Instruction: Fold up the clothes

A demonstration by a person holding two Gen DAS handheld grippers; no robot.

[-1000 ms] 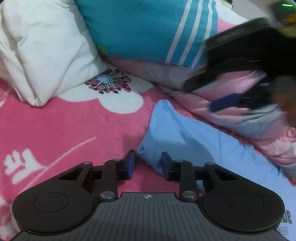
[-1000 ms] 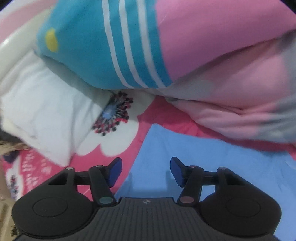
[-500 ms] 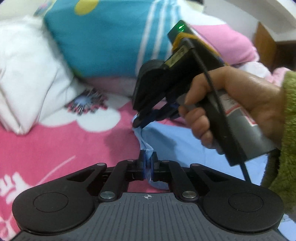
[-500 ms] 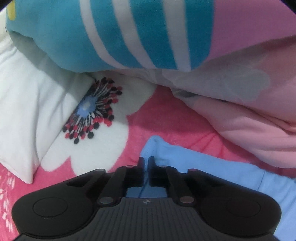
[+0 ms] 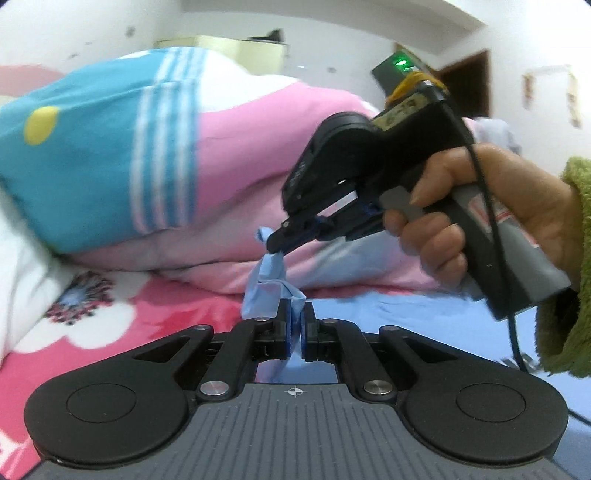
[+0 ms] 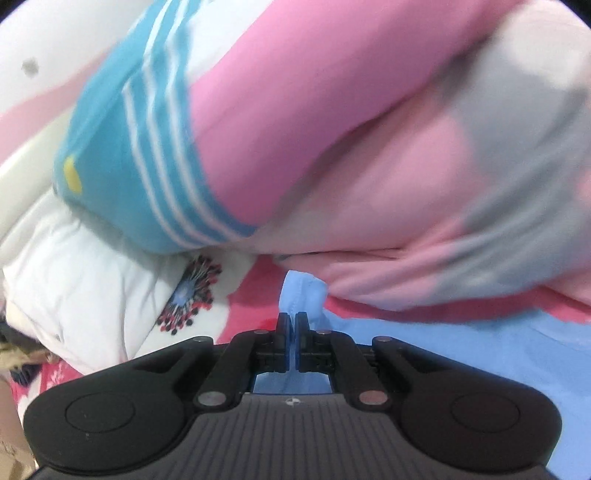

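Nearest, the left claw (image 5: pixel 294 326), spread a second ago, now pinches a corner of the light blue garment (image 5: pixel 271 295). Just beyond, toward 12 o'clock, the right claw (image 5: pixel 275 242), likewise newly pressed together, grips the same edge higher up. That edge has lifted off the bed (image 5: pixel 155 317), so a fold looks ready to begin. Farther back lie a pink-and-teal quilt (image 5: pixel 229 155), white pillow (image 5: pixel 22 280) and white wall (image 5: pixel 332 33).

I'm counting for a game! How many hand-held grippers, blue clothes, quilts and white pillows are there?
Hand-held grippers: 2, left hand-held gripper and right hand-held gripper
Light blue garment: 1
Pink and teal quilt: 1
White pillow: 1
Total: 5
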